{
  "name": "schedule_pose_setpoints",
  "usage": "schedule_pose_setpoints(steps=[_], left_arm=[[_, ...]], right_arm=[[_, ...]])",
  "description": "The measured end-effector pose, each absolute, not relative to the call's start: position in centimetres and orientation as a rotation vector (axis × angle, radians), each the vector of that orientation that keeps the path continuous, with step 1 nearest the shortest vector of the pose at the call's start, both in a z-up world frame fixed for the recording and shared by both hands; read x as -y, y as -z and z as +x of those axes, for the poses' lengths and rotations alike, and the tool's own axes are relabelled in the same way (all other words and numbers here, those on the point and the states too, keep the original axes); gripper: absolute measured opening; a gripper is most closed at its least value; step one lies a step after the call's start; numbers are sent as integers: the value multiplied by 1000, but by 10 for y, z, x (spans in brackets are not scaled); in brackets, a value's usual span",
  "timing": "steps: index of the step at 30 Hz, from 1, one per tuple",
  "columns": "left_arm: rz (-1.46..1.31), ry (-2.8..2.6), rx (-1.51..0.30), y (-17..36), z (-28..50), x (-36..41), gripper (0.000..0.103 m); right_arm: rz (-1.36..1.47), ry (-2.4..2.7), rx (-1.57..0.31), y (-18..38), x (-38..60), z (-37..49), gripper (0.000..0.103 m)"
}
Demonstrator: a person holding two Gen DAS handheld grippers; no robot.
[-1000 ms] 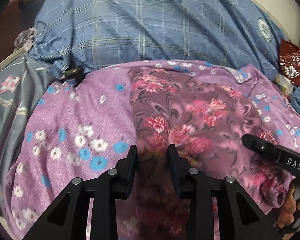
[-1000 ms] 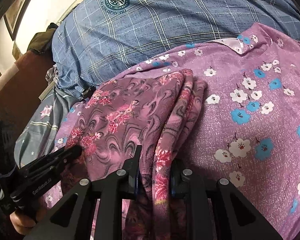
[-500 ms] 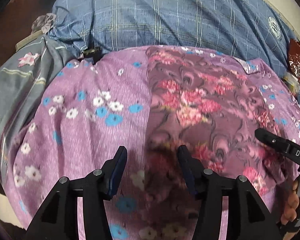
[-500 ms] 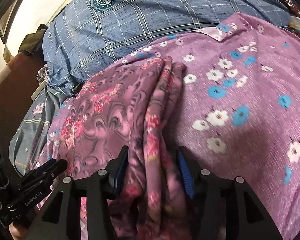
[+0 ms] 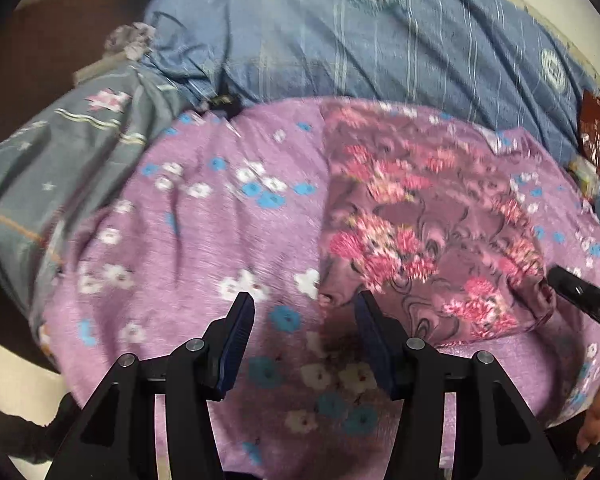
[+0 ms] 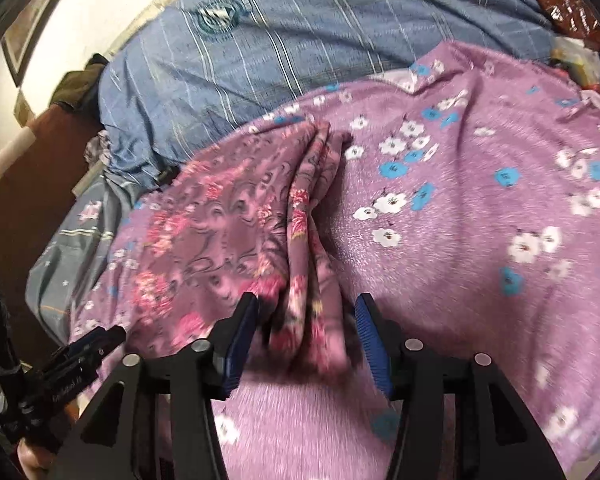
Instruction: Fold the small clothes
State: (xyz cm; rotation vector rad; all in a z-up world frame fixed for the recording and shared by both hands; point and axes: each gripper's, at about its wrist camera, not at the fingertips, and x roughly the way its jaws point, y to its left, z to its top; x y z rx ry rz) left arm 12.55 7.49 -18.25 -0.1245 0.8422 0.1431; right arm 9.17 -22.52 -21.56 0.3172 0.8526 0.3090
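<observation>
A small mauve garment with pink flowers (image 5: 428, 236) lies folded on a purple sheet with white and blue flowers (image 5: 204, 240). It also shows in the right wrist view (image 6: 236, 236), with its layered folded edge on its right side. My left gripper (image 5: 306, 312) is open and empty, just off the garment's near left corner. My right gripper (image 6: 306, 312) is open, its jaws either side of the garment's near folded edge without holding it. The right gripper's tip shows at the right of the left wrist view (image 5: 580, 292). The left gripper shows at the lower left of the right wrist view (image 6: 80, 352).
A blue checked quilt (image 5: 360, 48) is bunched behind the purple sheet. A grey flowered cloth (image 5: 60, 160) lies to the left. A red foil packet (image 5: 598, 136) sits at the far right. The bed's near edge drops off at the lower left.
Both grippers have opened and let go of the garment, then drawn back towards me. The garment now lies flat on the sheet.
</observation>
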Motion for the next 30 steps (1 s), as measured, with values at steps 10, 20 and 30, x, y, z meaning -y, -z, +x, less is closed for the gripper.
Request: schedule_pose_setpoints(steps=[10,20,30], left_arm=[[-113,-144,-744,129,148,-81,57],[-83,-79,-854,155,269,-58,57],[-64,-85,-970,209,375,-54,59]], right_arm=[[334,-341,-748,156,248,103,38],[381,-439,-880,186,182,206,26],[418,-369,-1031,244,170,292,22]])
